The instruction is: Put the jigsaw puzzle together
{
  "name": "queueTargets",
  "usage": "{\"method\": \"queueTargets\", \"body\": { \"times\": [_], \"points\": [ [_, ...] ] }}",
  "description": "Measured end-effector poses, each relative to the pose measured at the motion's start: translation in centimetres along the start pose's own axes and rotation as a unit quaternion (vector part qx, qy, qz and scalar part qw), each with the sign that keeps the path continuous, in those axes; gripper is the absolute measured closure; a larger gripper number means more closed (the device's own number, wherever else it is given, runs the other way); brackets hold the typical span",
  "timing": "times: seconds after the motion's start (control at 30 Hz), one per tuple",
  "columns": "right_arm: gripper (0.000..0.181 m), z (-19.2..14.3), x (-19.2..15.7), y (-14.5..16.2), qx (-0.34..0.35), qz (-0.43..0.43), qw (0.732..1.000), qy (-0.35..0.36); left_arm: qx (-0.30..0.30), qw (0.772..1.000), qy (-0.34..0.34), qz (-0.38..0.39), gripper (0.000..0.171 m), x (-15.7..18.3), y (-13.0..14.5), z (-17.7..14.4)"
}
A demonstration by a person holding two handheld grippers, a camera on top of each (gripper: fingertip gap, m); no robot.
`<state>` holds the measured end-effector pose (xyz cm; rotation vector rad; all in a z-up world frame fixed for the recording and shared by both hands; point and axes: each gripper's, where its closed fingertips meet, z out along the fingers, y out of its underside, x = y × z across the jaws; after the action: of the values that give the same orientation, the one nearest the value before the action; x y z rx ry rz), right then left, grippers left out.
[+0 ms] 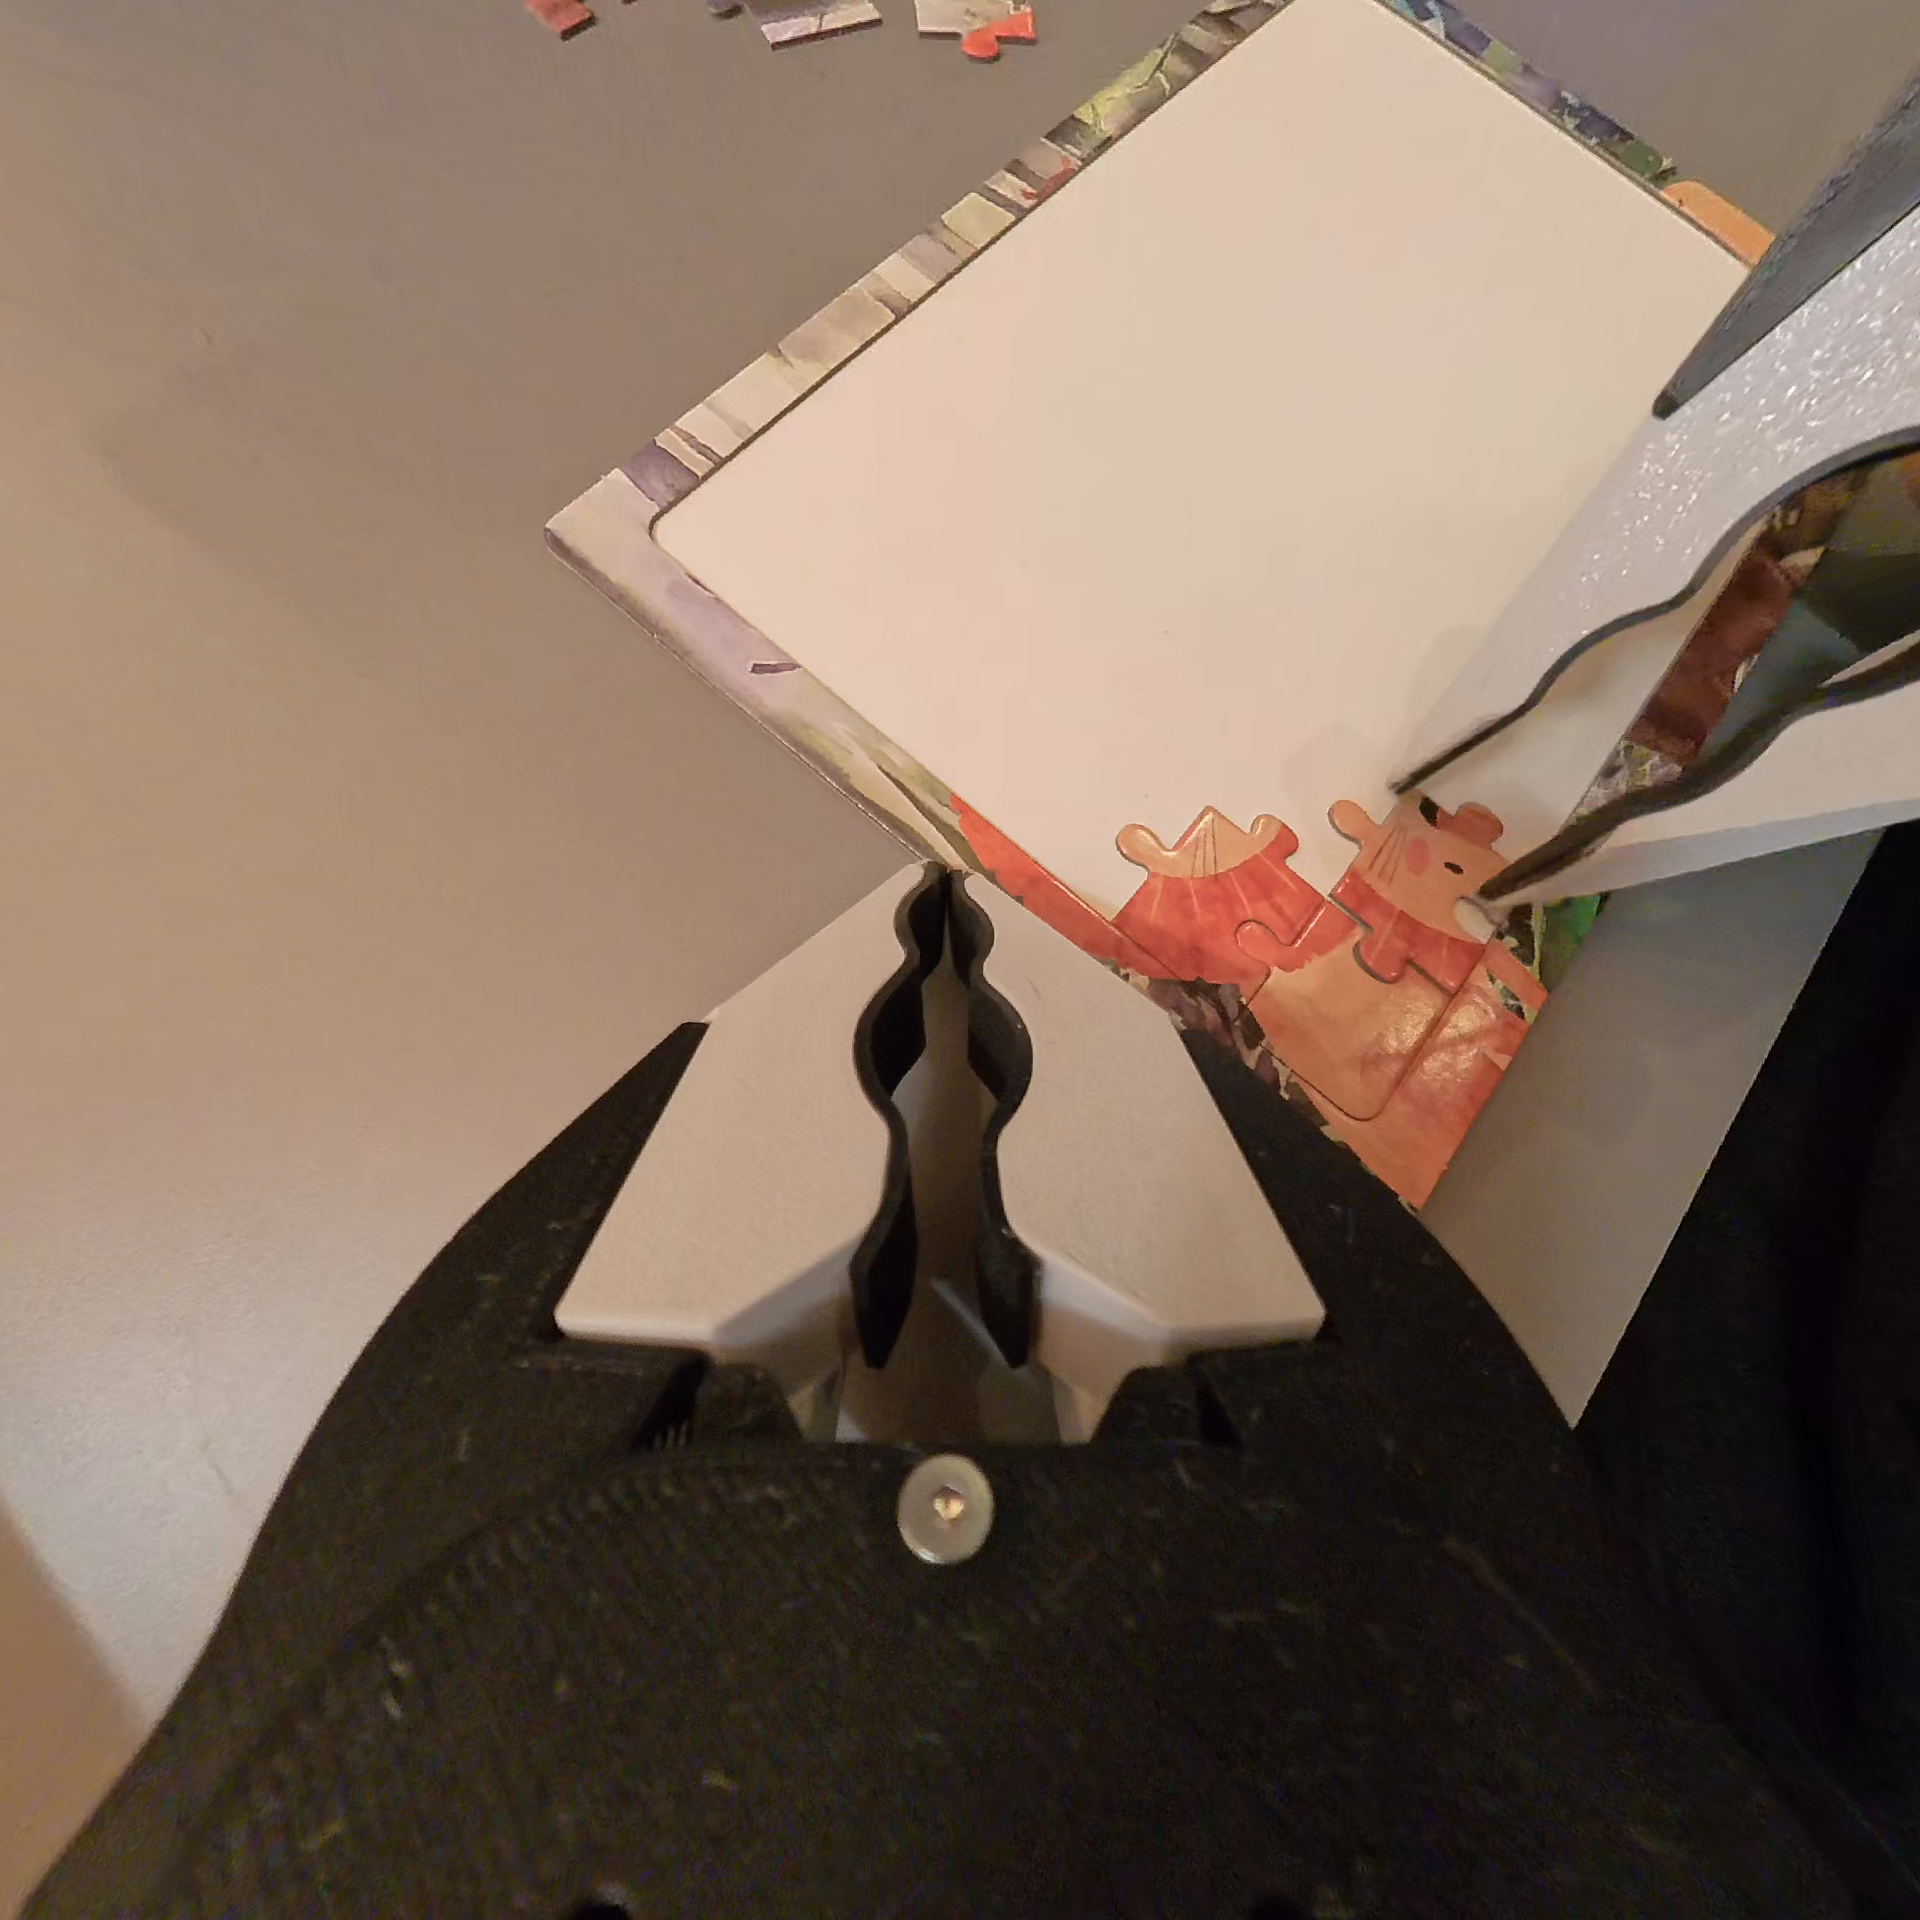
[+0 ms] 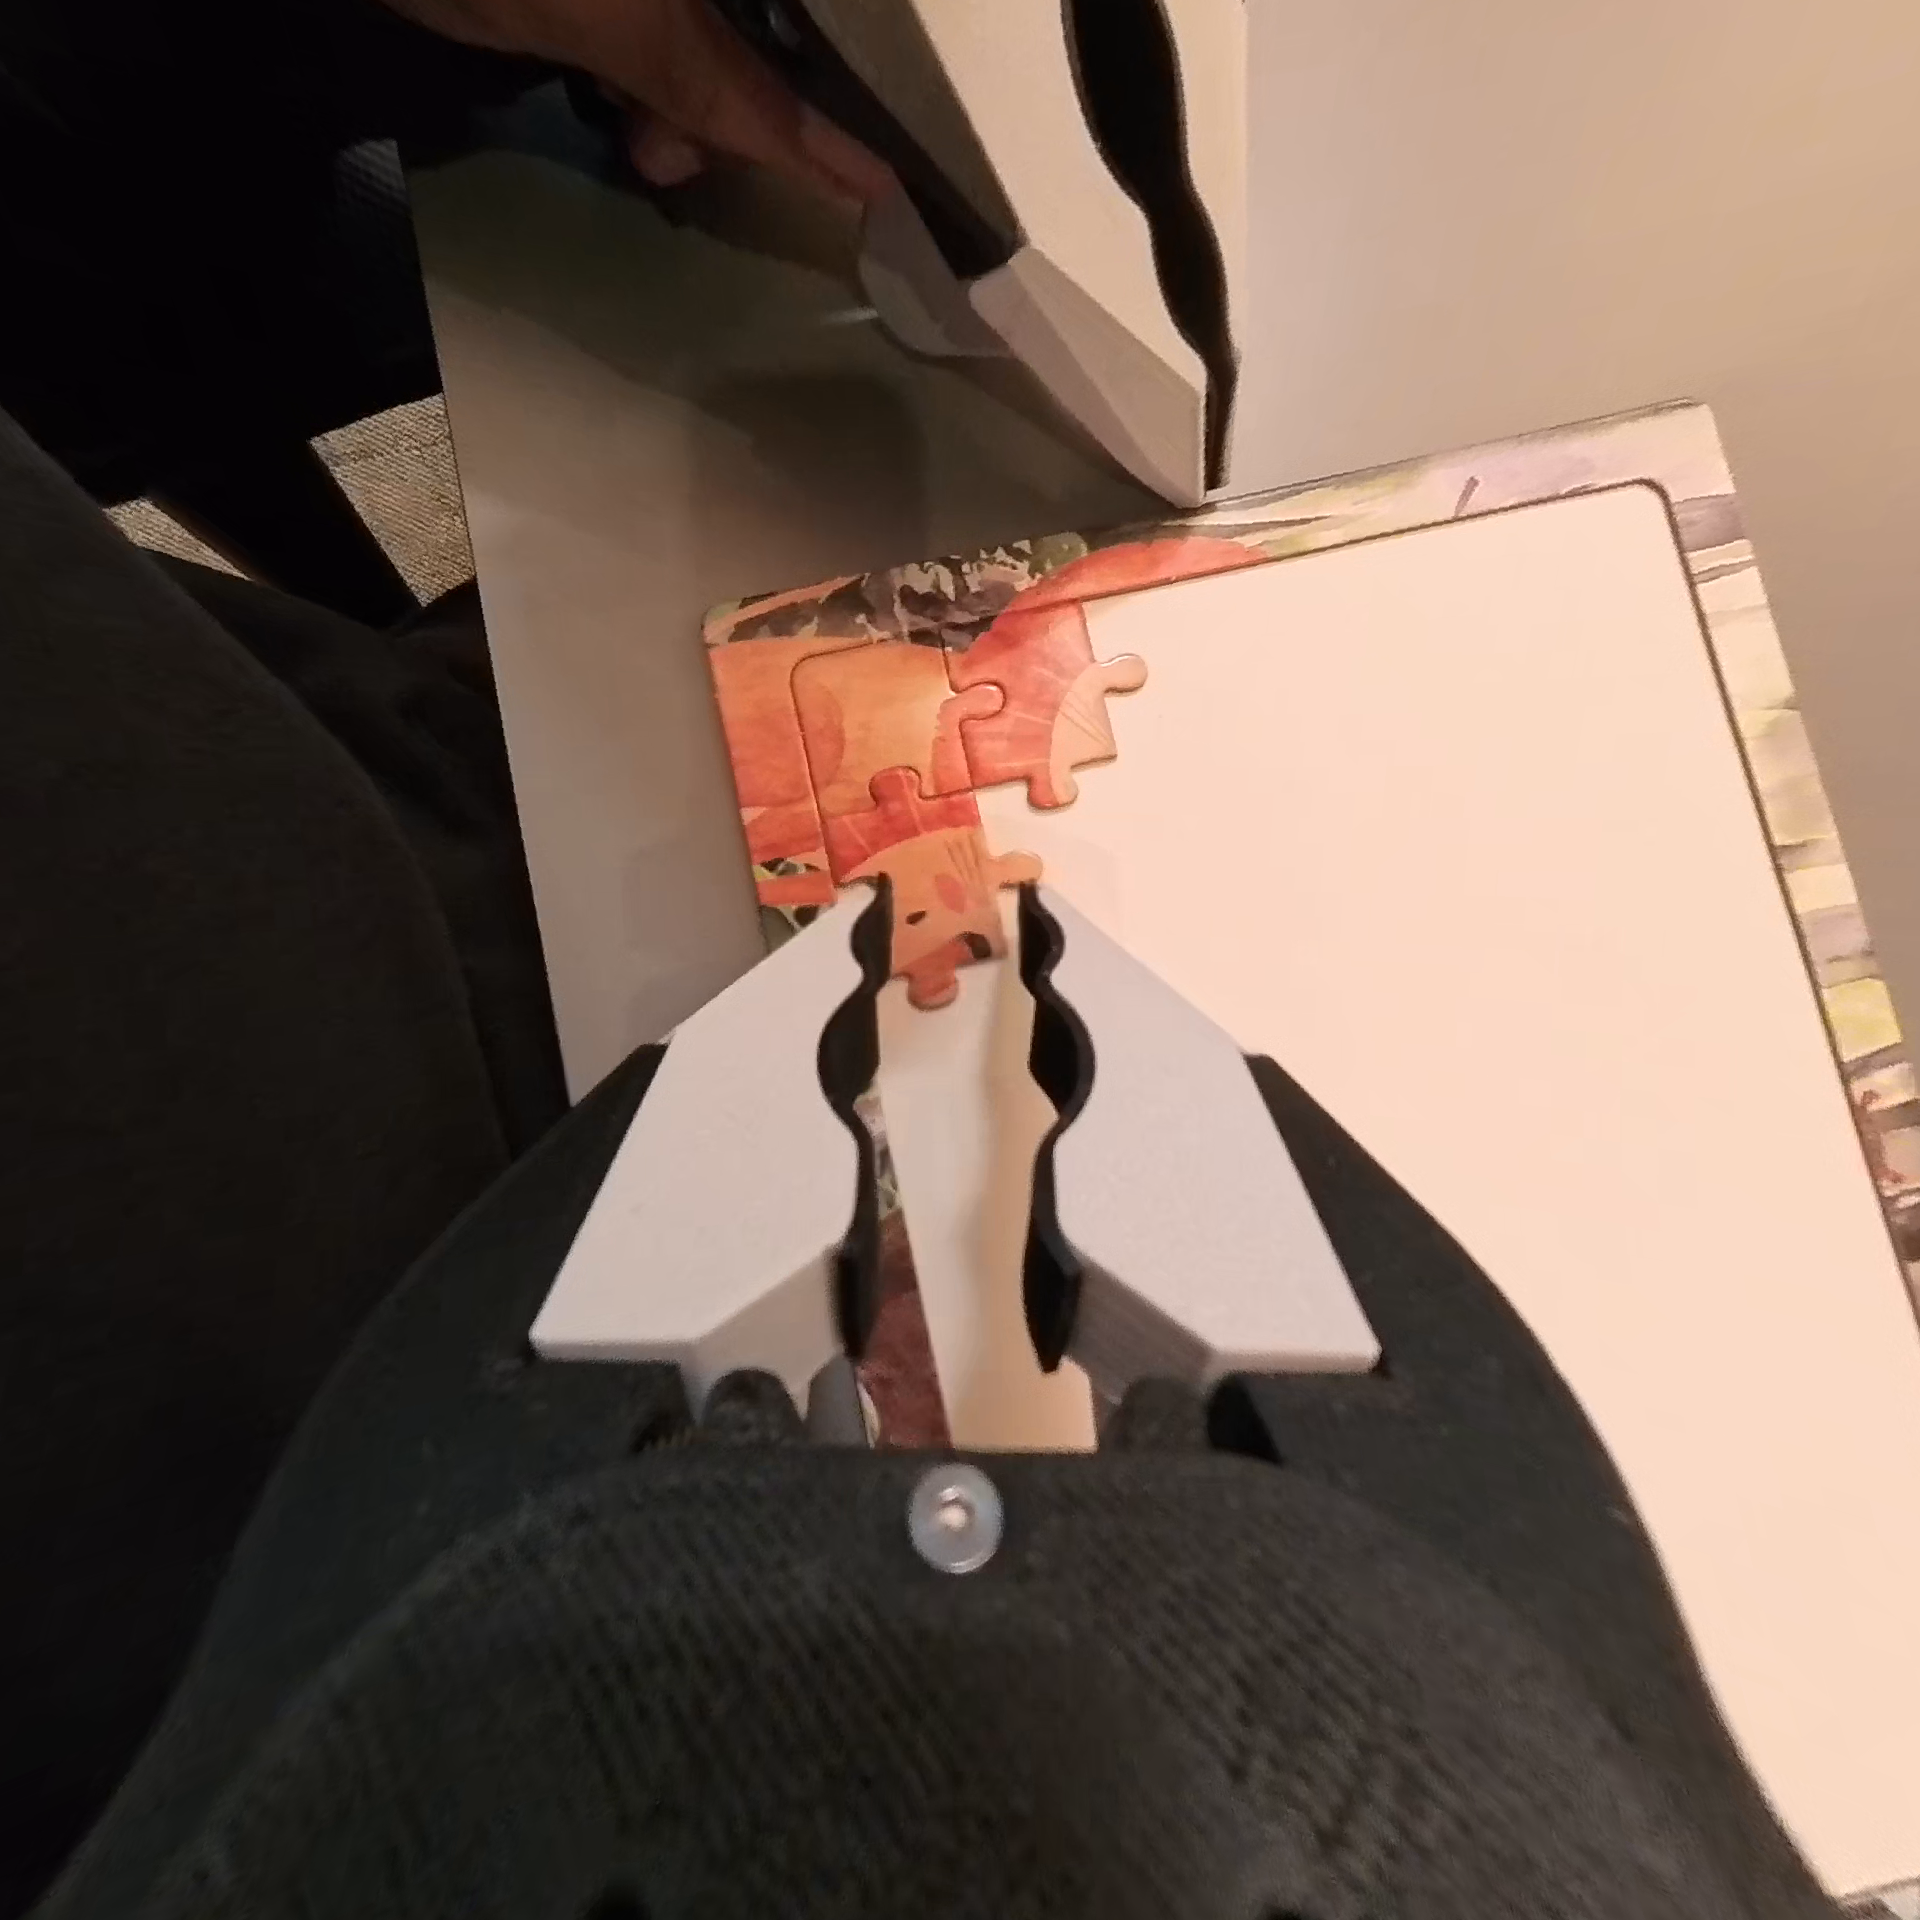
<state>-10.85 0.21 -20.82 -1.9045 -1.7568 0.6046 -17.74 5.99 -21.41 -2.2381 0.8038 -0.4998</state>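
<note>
- Three pieces so far are seated in the puzzle tray (image 2: pixel 1351 1039), all bunched in the tray corner nearest the tabletop's (image 1: pixel 312 623) near edge: a corner piece (image 2: pixel 862 727), a fan-pattern piece (image 2: pixel 1039 717) locked beside it, and the mouse-face piece (image 2: pixel 935 894) on the other side.
- Nearest in the right wrist view, the right gripper (image 2: pixel 956 894) is seen straddling the mouse-face piece, jaws parted narrowly with a tip on each side of it. Whether the piece is actually being pinched or just nudged flat can't be told for sure; it looks more like a light squeeze to seat it.
- That gripper is angled down steeply, fingertips (image 1: pixel 1455 800) right at the tray surface, as seen from the left wrist view.
- A bit farther along the tray's side border, the left gripper (image 1: pixel 948 878) is held with jaws closed together and nothing between them, tip pressed on or just at the tray's border. Probably the tray is being steadied that way.
- A hand (image 2: pixel 727 114) can be made out behind the left gripper, toward the tabletop's near edge.
- Most of the tray's white inside is bare, so the job is judged barely started, with nearly everything left.
- Farthest off, toward the tabletop's far edge, loose pieces (image 1: pixel 883 21) are scattered, well apart from the tray, waiting to be fetched.
</note>
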Motion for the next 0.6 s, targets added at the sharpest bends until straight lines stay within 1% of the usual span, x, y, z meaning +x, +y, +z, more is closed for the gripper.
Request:
{"method": "queueTargets", "body": {
  "times": [0.47, 0.6],
  "points": [
    [0.157, 0.58, 0.1, 0.23, 0.007, 0.018, 1.0, -0.013, 0.0, 1.0, -0.001, 0.001, 0.171, 0.01, -0.01, -0.01],
    [0.162, 0.6, -0.12, 0.23, 0.007, 0.022, 1.0, -0.021, 0.0, 1.0, -0.001, 0.001, 0.171, 0.01, -0.01, -0.02]
  ]
}}
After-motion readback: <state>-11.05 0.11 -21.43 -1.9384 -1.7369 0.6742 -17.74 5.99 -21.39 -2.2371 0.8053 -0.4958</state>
